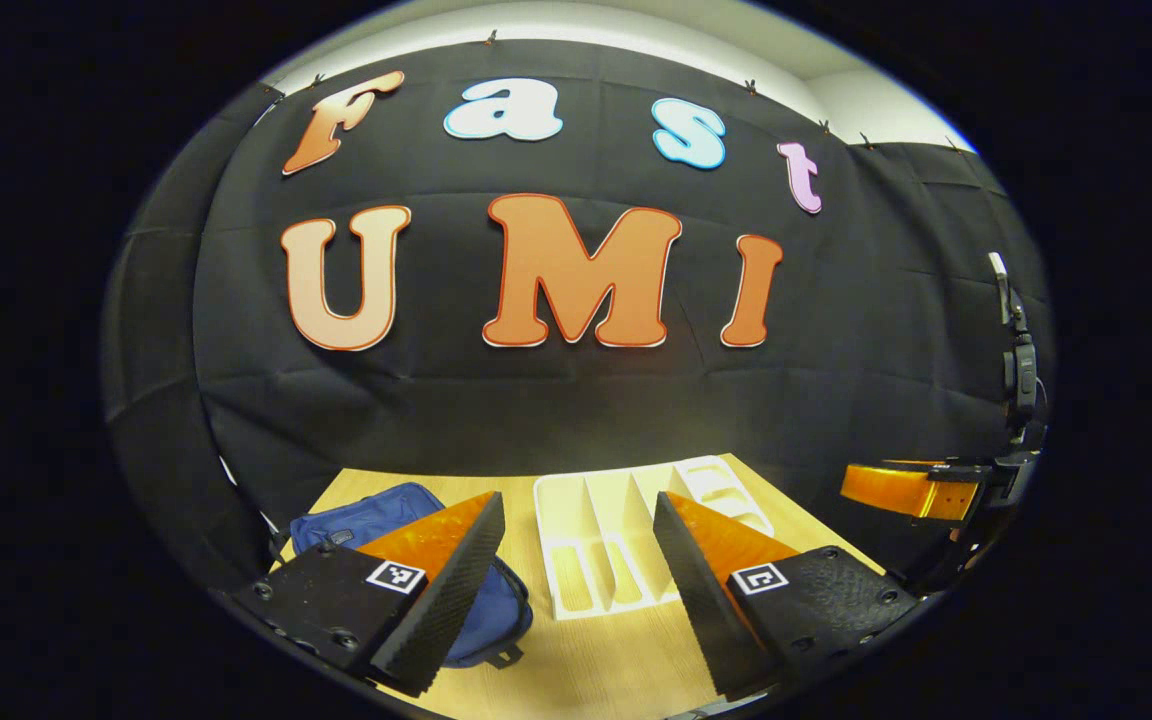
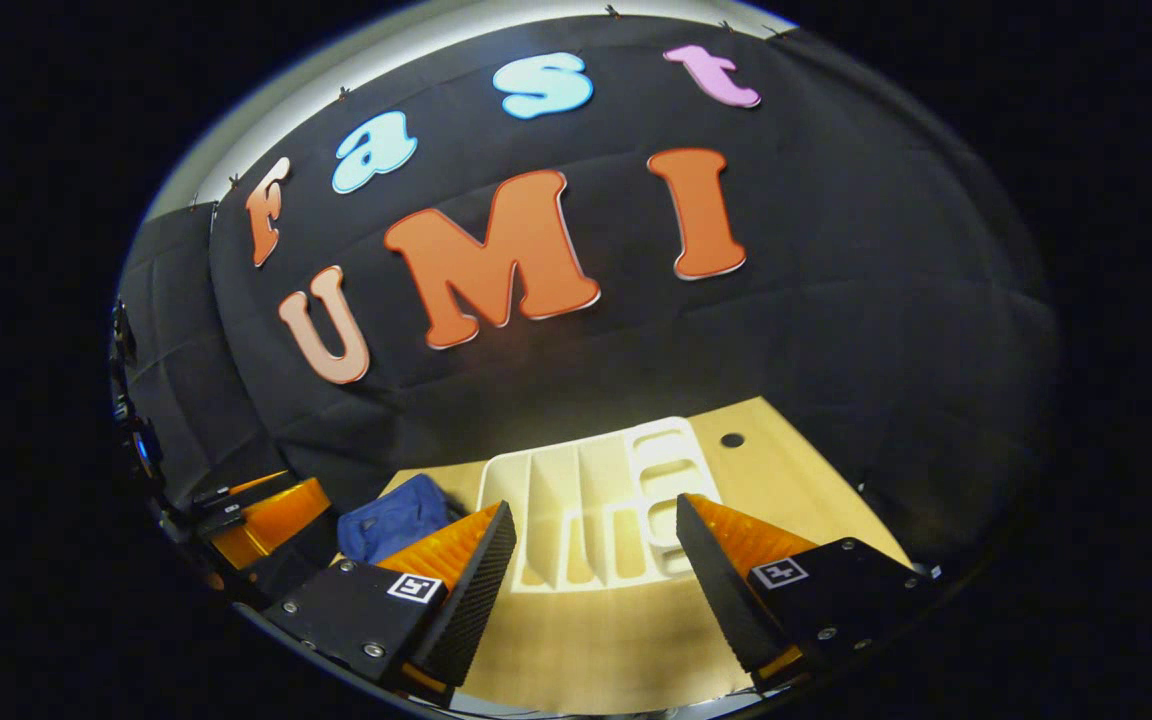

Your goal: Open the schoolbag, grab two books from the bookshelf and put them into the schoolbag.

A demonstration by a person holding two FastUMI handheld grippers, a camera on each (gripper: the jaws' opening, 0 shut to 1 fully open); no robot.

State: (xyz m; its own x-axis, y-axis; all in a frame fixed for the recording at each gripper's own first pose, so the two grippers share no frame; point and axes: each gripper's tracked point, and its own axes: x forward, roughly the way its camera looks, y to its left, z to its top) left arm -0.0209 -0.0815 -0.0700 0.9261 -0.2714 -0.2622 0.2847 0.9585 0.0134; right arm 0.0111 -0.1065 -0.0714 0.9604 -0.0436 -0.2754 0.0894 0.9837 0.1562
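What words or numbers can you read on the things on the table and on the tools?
No readable words or numbers.
Blue schoolbag: small patch, too small to read.
White bookshelf: no writing visible.
Left tool and right tool: square black-and-white markers, patterns rather than words.

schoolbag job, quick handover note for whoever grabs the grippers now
Left gripper: open, holding nothing, raised above the table.
Right gripper: open, holding nothing, also above the table.
Schoolbag: blue, on the table to the left of the white bookshelf; whether its zip is open cannot be told.
Bookshelf: white divided rack lying in the middle of the table; its slots look empty, no books can be made out.
Done: nothing visible yet.
Left: open the bag, take two books, put them in.
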